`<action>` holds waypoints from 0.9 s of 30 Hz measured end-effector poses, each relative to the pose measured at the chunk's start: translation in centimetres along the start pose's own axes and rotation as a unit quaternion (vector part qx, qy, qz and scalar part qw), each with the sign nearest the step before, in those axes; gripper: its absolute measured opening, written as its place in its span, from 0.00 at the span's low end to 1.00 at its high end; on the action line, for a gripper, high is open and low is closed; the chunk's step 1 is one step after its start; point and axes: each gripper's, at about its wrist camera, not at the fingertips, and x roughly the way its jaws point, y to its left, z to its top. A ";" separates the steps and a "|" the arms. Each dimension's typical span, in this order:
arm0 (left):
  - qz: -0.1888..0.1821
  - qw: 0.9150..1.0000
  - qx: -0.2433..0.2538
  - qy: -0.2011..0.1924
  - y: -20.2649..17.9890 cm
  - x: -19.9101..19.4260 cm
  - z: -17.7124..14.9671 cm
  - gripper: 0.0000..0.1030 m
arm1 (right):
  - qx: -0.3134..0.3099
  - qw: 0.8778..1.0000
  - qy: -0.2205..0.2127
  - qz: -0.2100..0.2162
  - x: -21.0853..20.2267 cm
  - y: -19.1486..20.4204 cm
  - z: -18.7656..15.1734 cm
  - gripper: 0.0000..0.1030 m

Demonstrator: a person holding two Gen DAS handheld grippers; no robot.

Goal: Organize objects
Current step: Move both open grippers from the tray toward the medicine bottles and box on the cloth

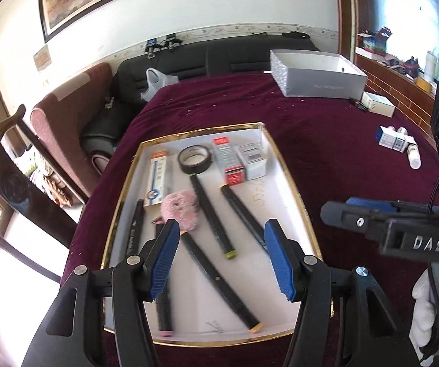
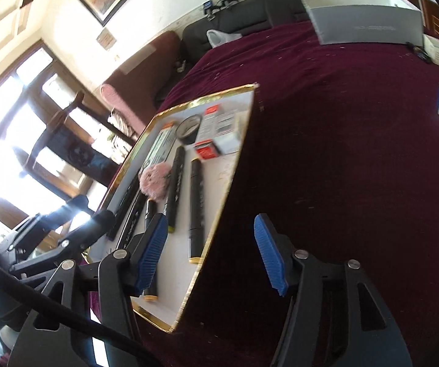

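Observation:
A white tray with a gold rim [image 1: 280, 189] lies on a maroon cloth. It holds several black markers [image 1: 241, 217], a pink fluffy ball [image 1: 179, 209], a black tape roll [image 1: 194, 159], a red-and-grey box [image 1: 228, 160], a white box [image 1: 251, 159] and an orange-topped pack [image 1: 157, 177]. My left gripper [image 1: 223, 224] hovers open above the tray's near half, nothing between its blue pads. My right gripper [image 2: 210, 218] stands open over the tray's [image 2: 216, 183] right edge, also holding nothing. In the left wrist view the right gripper [image 1: 357, 217] shows side-on, right of the tray.
An open grey-white box [image 1: 317, 73] stands at the far end of the cloth. Small boxes and bottles [image 1: 397, 143] lie to the right, with another white box [image 1: 378, 104] behind them. A black sofa [image 1: 189, 64] sits beyond. A white-gloved hand [image 1: 424, 305] shows low right.

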 end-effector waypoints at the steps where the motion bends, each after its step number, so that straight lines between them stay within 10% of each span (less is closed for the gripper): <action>1: -0.002 1.000 0.005 0.001 -0.6 0.0 0.2 0.50 | 0.009 1.000 -0.008 0.001 -0.9 -0.9 0.2 0.57; 27: -0.063 0.997 0.040 0.012 -9.5 -0.7 -0.6 0.50 | 0.137 0.988 -0.069 -0.002 -7.5 -10.4 -2.3 0.65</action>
